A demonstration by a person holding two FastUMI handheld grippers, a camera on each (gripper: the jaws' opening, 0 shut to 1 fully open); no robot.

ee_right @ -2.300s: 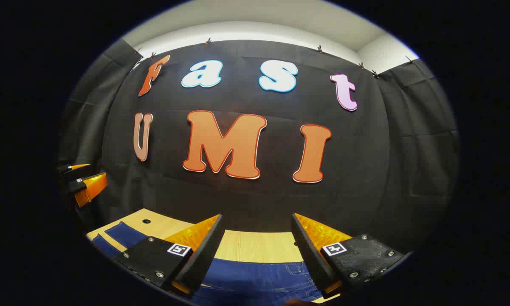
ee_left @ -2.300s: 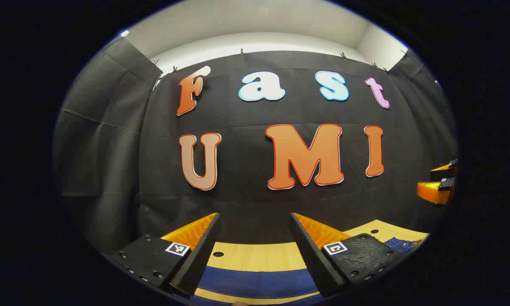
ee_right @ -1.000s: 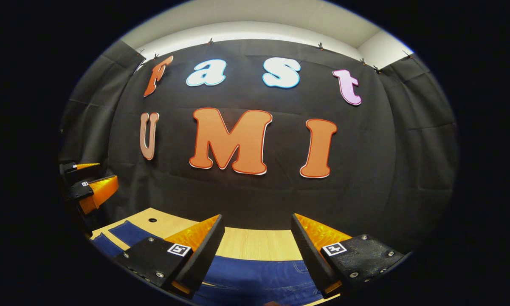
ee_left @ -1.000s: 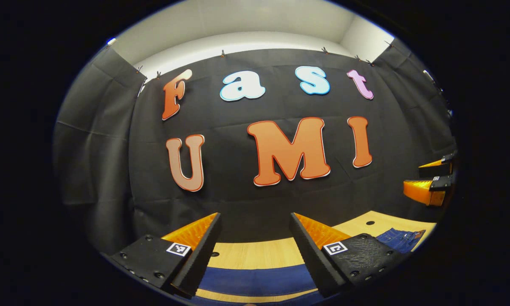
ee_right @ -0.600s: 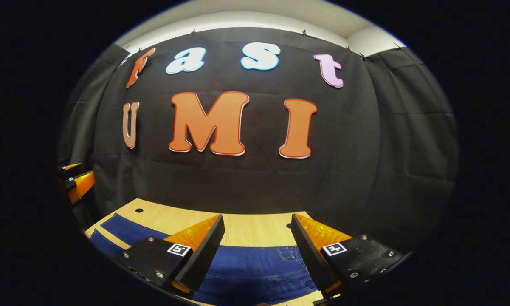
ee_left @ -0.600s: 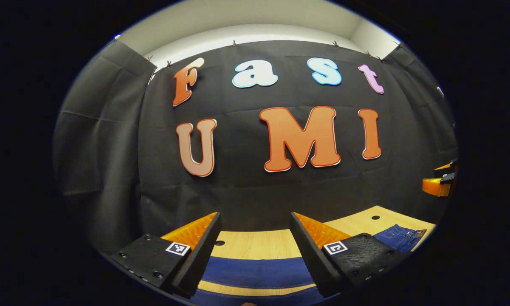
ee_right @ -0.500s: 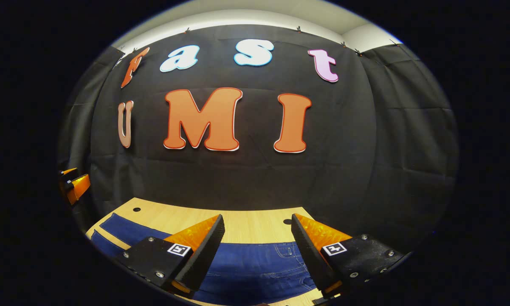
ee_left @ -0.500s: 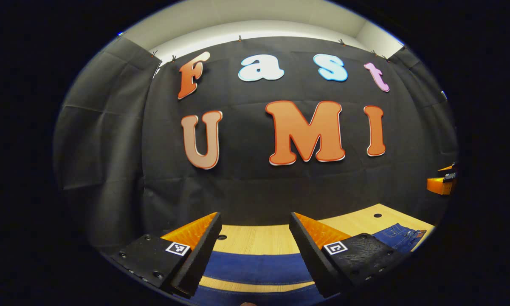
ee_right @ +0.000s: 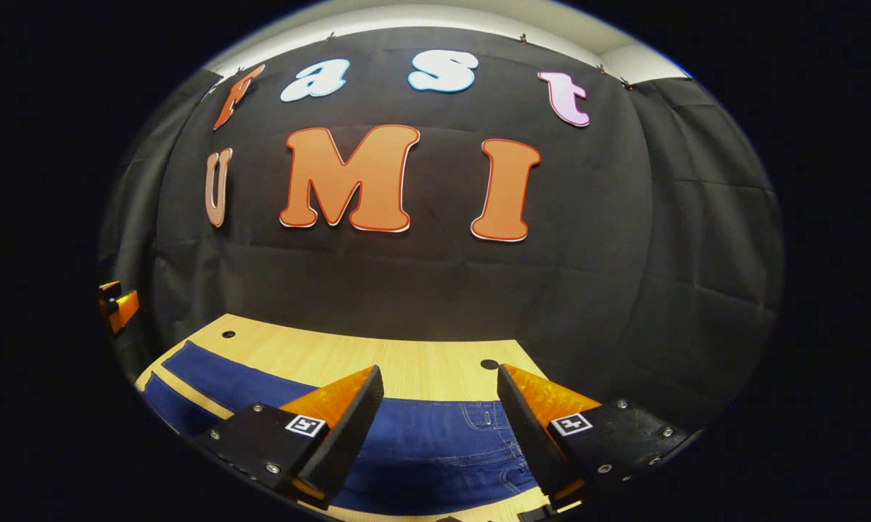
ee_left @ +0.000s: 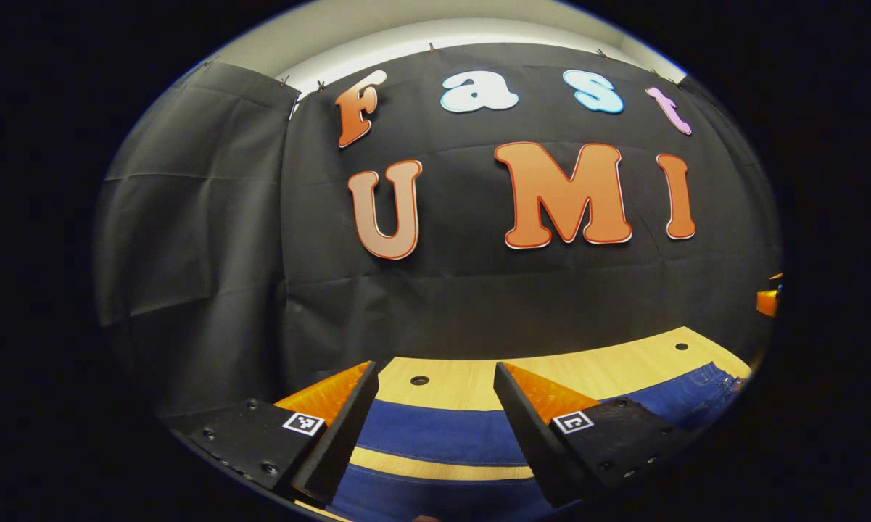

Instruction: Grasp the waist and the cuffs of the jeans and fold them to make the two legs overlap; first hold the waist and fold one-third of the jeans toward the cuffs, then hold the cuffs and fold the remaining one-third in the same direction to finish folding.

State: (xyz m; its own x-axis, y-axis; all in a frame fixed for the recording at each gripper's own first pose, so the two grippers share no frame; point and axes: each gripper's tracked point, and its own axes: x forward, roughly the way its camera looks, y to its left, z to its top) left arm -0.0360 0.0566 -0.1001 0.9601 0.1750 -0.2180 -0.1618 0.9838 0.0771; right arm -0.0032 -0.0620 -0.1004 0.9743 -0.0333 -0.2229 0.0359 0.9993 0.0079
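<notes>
In the left gripper view, the left gripper (ee_left: pixel 435 428) hangs with its fingers spread wide and nothing between them, above the two blue legs of a pair of jeans (ee_left: pixel 442 438) laid flat across a pale wooden table (ee_left: pixel 587 370); a strip of bare wood separates the legs, and a round hole (ee_left: pixel 419 380) marks the tabletop just beyond the far leg. In the right gripper view, the right gripper (ee_right: pixel 441 431) is likewise released, fingers parted and empty, poised over the jeans' upper end, where pocket stitching shows between the fingers and the legs run off to the left. A sliver of the right gripper shows at the far right edge of the left gripper view.
</notes>
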